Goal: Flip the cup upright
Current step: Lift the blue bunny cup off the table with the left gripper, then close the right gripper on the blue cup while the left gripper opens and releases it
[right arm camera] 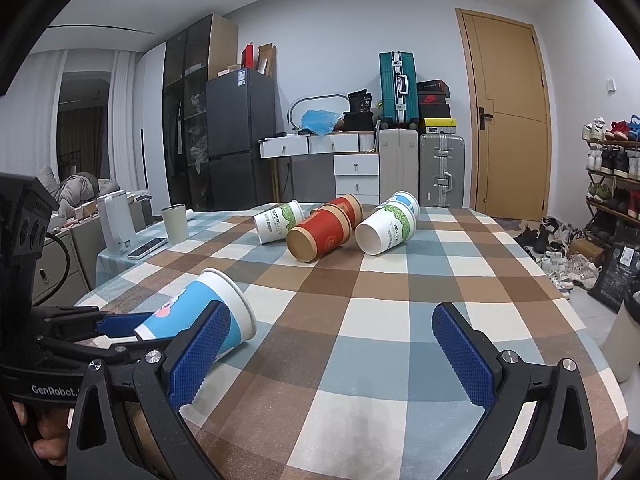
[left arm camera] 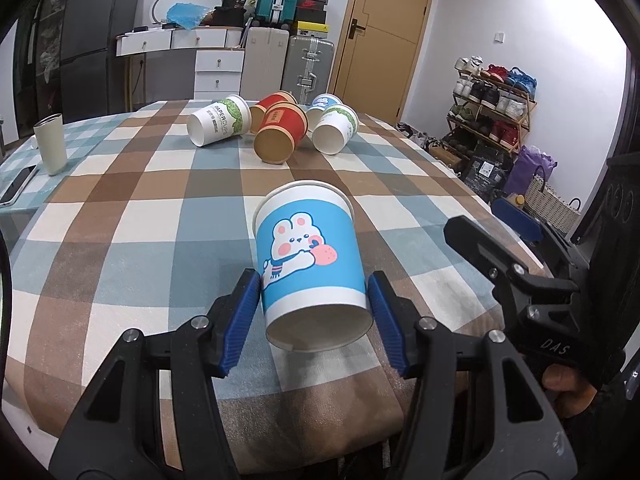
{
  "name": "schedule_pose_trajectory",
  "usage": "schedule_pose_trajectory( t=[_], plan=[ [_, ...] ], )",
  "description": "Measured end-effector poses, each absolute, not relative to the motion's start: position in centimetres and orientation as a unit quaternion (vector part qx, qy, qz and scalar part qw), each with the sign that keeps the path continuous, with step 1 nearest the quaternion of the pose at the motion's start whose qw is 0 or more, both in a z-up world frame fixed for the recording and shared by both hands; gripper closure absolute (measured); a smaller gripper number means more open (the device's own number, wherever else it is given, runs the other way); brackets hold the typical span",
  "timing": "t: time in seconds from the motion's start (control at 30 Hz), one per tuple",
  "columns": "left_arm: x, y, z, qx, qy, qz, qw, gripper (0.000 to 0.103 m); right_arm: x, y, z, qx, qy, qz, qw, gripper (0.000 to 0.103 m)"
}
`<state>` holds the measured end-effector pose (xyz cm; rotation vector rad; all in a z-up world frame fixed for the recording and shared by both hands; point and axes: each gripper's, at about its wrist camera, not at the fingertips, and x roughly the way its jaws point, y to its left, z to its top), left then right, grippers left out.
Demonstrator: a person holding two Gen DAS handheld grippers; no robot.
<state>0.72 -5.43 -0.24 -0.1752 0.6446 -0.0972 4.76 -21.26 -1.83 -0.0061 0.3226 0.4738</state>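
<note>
A blue paper cup with a rabbit print (left arm camera: 310,256) is tilted, its mouth toward the table and away from me, its base toward the camera and lifted. My left gripper (left arm camera: 314,312) is shut on its lower body, one blue pad on each side. In the right wrist view the same cup (right arm camera: 200,312) leans with its rim low over the checked tablecloth (right arm camera: 400,312), held by the left gripper's fingers (right arm camera: 120,326). My right gripper (right arm camera: 332,344) is open and empty, to the right of the cup.
Several paper cups lie on their sides at the far end: white and green (left arm camera: 218,124), red (left arm camera: 280,134), white (left arm camera: 334,130). A tall beige tumbler (left arm camera: 50,144) and a phone (left arm camera: 16,184) sit at the left. The right gripper (left arm camera: 516,280) shows at the right.
</note>
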Motion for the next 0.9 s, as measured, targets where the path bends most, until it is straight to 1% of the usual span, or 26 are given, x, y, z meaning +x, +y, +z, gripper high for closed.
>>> schedule_pose_trajectory(
  t=[0.3,0.4,0.47,0.5,0.57,0.63,0.7,0.73,0.77,0.8,0.9],
  plan=[
    [0.7,-5.8,-0.9,-0.081,0.322,-0.052,0.942,0.049,4.8,-21.3,-1.9,-0.003,0.159,0.233,0.959,0.000],
    [1.0,-5.7,-0.9,-0.082,0.328,-0.056,0.940,0.047,4.8,-21.3,-1.9,-0.002,0.159,0.233,0.959,0.000],
    [1.1,-5.3,-0.8,-0.085,0.328,-0.056,0.939,0.037,4.8,-21.4,-1.9,-0.001,0.158,0.233,0.960,0.000],
    [1.0,-5.1,-0.7,-0.085,0.325,-0.055,0.940,0.034,4.8,-21.4,-1.9,0.000,0.158,0.232,0.960,0.000],
    [0.9,-4.8,-0.5,-0.084,0.319,-0.054,0.942,0.026,5.0,-21.6,-1.8,0.004,0.160,0.232,0.959,0.000],
    [0.6,-4.4,-0.3,-0.082,0.313,-0.050,0.945,0.020,5.1,-21.7,-1.7,0.009,0.162,0.233,0.959,0.000],
    [0.2,-3.8,0.0,-0.082,0.302,-0.047,0.949,0.018,5.1,-21.9,-1.4,0.014,0.167,0.235,0.957,0.000],
    [0.1,-3.5,0.2,-0.080,0.299,-0.042,0.950,0.013,5.2,-21.9,-1.3,0.017,0.169,0.236,0.957,0.000],
    [0.0,-3.2,0.3,-0.079,0.294,-0.036,0.952,0.005,5.2,-21.9,-1.2,0.020,0.172,0.237,0.956,0.000],
    [-0.2,-2.9,0.5,-0.078,0.289,-0.033,0.954,0.001,5.2,-21.9,-1.1,0.024,0.174,0.239,0.955,0.000],
    [-0.6,-1.8,1.0,-0.079,0.273,-0.027,0.958,0.001,5.5,-21.7,-0.8,0.035,0.187,0.242,0.951,0.000]
  ],
)
